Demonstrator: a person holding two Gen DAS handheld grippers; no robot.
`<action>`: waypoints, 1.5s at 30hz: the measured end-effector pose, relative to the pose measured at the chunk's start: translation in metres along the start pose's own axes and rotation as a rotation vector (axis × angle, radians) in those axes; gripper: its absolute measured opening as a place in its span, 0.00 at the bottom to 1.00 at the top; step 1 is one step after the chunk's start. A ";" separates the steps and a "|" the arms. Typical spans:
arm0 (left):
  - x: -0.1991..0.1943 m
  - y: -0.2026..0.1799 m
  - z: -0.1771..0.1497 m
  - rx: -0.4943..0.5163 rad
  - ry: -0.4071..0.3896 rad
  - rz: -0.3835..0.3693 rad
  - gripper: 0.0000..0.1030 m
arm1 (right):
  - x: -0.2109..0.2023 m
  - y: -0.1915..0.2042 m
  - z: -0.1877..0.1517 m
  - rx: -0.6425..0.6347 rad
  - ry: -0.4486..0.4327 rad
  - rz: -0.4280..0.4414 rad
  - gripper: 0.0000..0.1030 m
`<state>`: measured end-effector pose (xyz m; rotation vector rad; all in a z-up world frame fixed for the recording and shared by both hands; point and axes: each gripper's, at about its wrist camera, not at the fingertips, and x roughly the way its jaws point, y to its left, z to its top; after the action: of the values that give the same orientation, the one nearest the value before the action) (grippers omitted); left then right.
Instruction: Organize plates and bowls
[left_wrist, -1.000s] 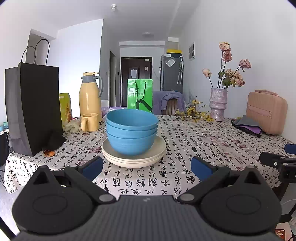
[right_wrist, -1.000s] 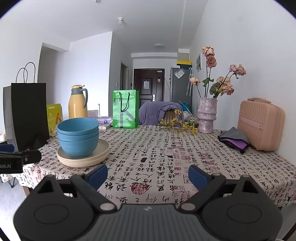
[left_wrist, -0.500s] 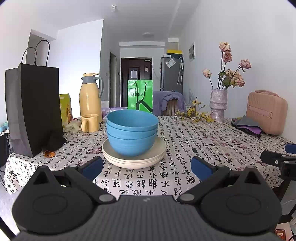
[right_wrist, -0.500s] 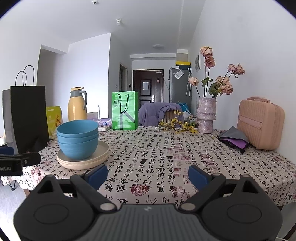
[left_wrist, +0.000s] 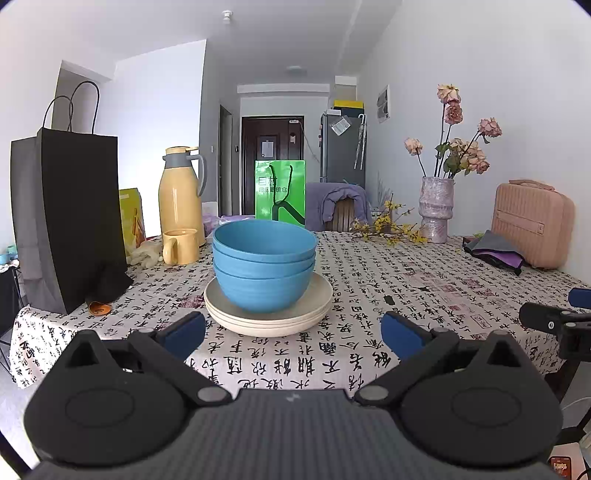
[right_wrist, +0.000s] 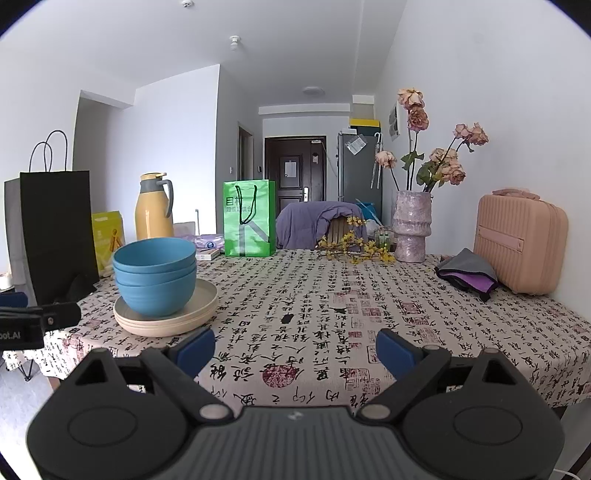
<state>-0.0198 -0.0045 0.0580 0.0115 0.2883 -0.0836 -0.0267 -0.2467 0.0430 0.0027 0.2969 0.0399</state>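
Three nested blue bowls (left_wrist: 264, 269) (right_wrist: 155, 277) stand on a stack of cream plates (left_wrist: 267, 319) (right_wrist: 166, 321) near the front left of the table. My left gripper (left_wrist: 291, 336) is open, level with the table edge, just short of the stack and centred on it, with nothing between its fingers. My right gripper (right_wrist: 295, 350) is open too, over the table's front edge to the right of the stack, holding nothing. The right gripper's tip (left_wrist: 550, 321) shows at the right edge of the left wrist view.
The table has a calligraphy-print cloth (right_wrist: 332, 314). On it stand a black paper bag (left_wrist: 70, 218), a yellow thermos (left_wrist: 181, 195), a yellow mug (left_wrist: 179, 245), a green bag (left_wrist: 280, 192), a vase with dried flowers (left_wrist: 437, 210), folded cloths (left_wrist: 495, 251) and a pink case (left_wrist: 532, 221).
The right wrist view has risen slightly, so the bowls and plates sit lower in it. The left gripper has hardly moved. Both stay open.
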 end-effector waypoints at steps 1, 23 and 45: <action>0.000 0.000 0.000 0.000 0.000 -0.001 1.00 | 0.000 0.000 0.000 -0.001 0.002 0.001 0.91; -0.001 0.000 0.001 0.004 -0.004 -0.002 1.00 | 0.000 -0.001 0.000 0.012 0.004 -0.001 0.91; -0.001 0.003 0.002 0.009 -0.007 -0.003 1.00 | 0.001 0.002 0.000 0.019 0.008 -0.005 0.91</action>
<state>-0.0197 -0.0018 0.0597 0.0201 0.2805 -0.0876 -0.0262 -0.2447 0.0423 0.0207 0.3051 0.0319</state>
